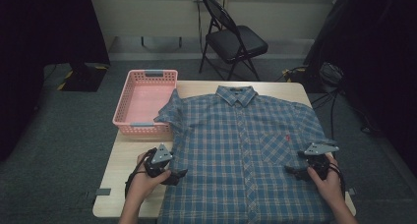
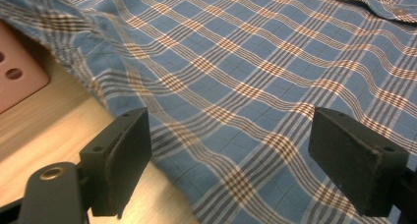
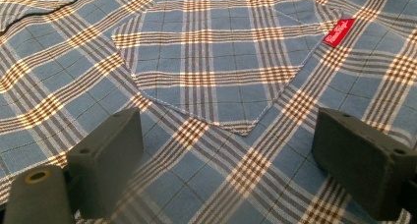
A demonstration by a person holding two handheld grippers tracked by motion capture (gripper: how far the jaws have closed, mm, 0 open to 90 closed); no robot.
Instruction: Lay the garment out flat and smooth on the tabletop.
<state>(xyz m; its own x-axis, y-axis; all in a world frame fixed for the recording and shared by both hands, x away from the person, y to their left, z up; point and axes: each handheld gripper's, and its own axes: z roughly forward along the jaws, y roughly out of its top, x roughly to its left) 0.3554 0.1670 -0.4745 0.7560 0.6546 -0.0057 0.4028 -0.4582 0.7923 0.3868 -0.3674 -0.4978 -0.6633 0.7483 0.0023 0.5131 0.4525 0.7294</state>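
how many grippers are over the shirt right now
2. The left gripper is at the plaid shirt's left side edge, jaws open. The right gripper is over the shirt's right side below the chest pocket, jaws open.

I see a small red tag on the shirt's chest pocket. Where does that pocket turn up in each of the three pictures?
High view: the chest pocket sits right of the shirt's button line, just left of the right gripper.
Left gripper view: plain plaid cloth and the table edge; I cannot pick out the pocket.
Right gripper view: the pocket fills the upper middle, its point toward the open jaws, red tag at its upper right corner.
Shared landmark: the blue plaid cloth.
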